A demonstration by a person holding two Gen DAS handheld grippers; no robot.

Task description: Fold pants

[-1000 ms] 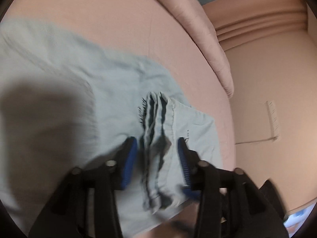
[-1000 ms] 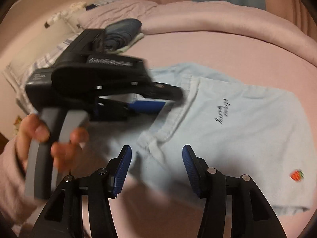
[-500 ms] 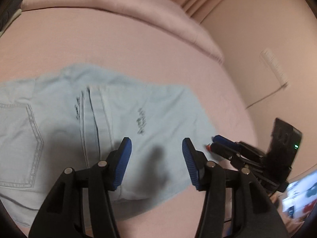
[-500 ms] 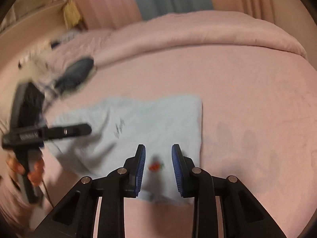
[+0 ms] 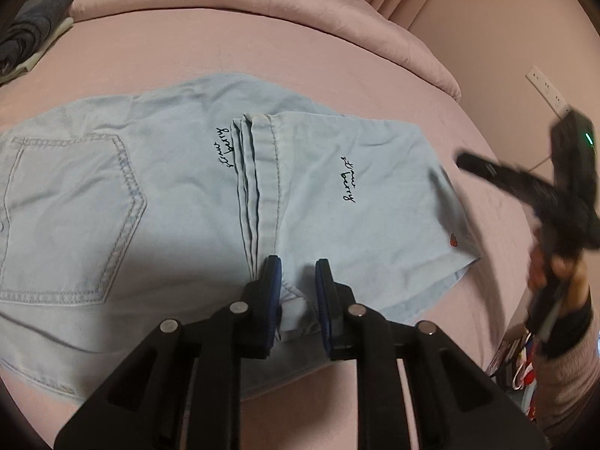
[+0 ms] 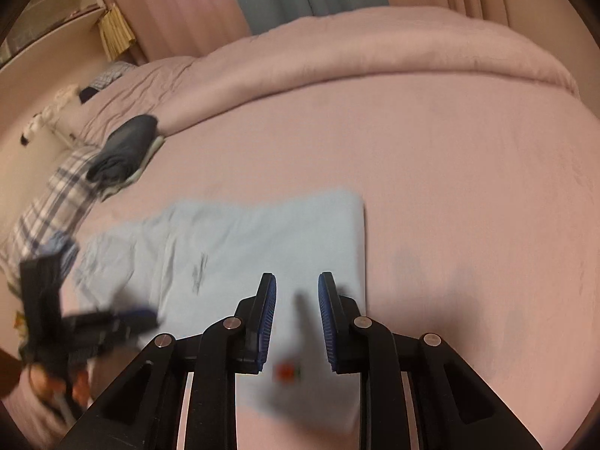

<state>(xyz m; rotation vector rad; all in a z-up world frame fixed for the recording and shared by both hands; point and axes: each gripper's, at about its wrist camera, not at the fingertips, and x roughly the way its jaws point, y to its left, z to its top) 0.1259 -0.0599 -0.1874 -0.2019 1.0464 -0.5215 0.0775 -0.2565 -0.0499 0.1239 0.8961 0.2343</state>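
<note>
Left claw (image 5: 296,288) narrowed since earlier — right claw (image 6: 296,322) wider; both empty over pants (image 5: 157,195)

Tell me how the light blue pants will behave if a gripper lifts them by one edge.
The pants look like soft denim lying flat with creases, so they would likely droop. Their folded hem layers may slide apart. Probably light.

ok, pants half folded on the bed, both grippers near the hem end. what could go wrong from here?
1. The left gripper straddles the stacked leg hems; closing may pinch only some layers, and the fold would probably splay.
2. The right gripper is open above the light blue pants near the strawberry patch, holding nothing; a one-sided lift could skew the fold.
</note>
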